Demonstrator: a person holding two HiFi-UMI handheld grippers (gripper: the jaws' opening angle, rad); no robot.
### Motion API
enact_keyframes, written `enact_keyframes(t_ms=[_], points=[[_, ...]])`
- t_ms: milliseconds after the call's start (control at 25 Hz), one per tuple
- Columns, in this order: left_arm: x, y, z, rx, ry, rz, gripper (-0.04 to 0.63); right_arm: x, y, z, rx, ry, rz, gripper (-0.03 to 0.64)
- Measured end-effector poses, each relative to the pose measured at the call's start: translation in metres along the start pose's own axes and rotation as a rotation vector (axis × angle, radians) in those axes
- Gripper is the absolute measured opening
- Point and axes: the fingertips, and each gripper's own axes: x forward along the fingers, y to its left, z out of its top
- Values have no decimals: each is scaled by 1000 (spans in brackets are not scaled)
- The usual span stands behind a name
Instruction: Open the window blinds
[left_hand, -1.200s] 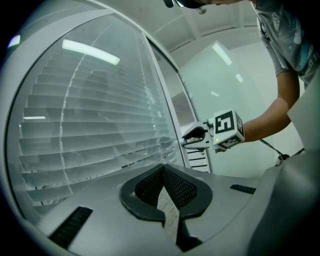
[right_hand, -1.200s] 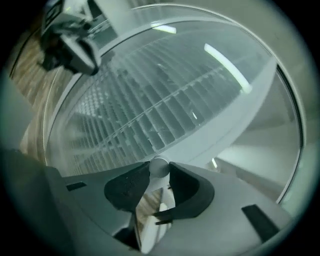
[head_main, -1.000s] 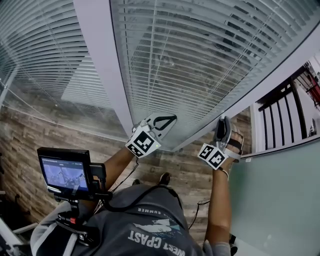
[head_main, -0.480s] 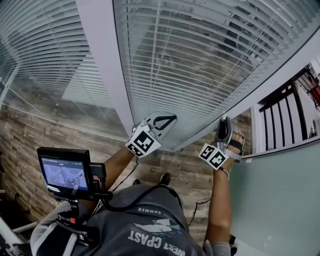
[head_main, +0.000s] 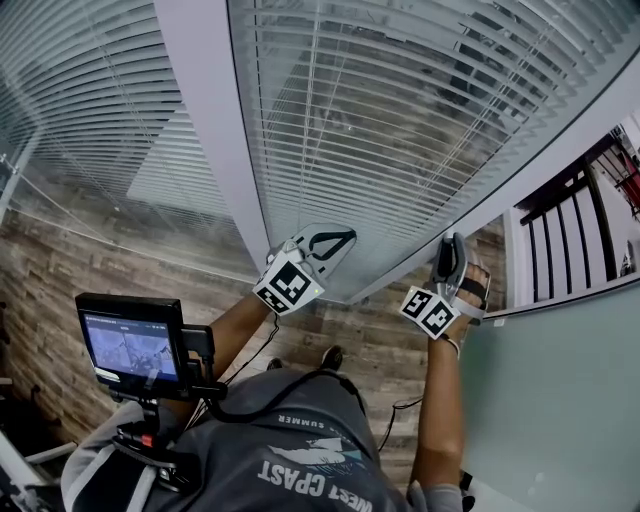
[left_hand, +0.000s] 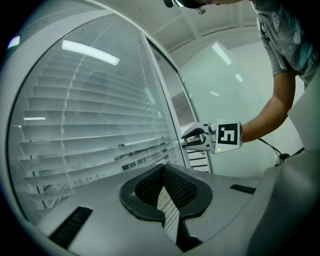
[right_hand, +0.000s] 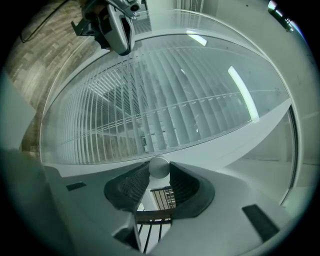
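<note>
We have the right gripper (right_hand: 159, 175) clamped on a round white knob (right_hand: 159, 166) on the frame (right_hand: 240, 137), just below the blinds (right_hand: 165, 105). Left gripper (left_hand: 163, 172): jaws together, empty, facing the blinds.

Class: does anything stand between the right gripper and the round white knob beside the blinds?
Nothing visible does: the knob sits between the right gripper's jaws, touched on both sides.
</note>
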Motion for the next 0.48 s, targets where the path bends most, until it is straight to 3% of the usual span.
enact_keyframes(t_ms=[280, 480], points=[[1, -2, -13, -13, 19, 10, 5, 4, 10, -4, 61, -11, 21, 120], [-1, 0, -11, -17, 17, 6, 5, -1, 3, 1, 225, -15, 76, 120]])
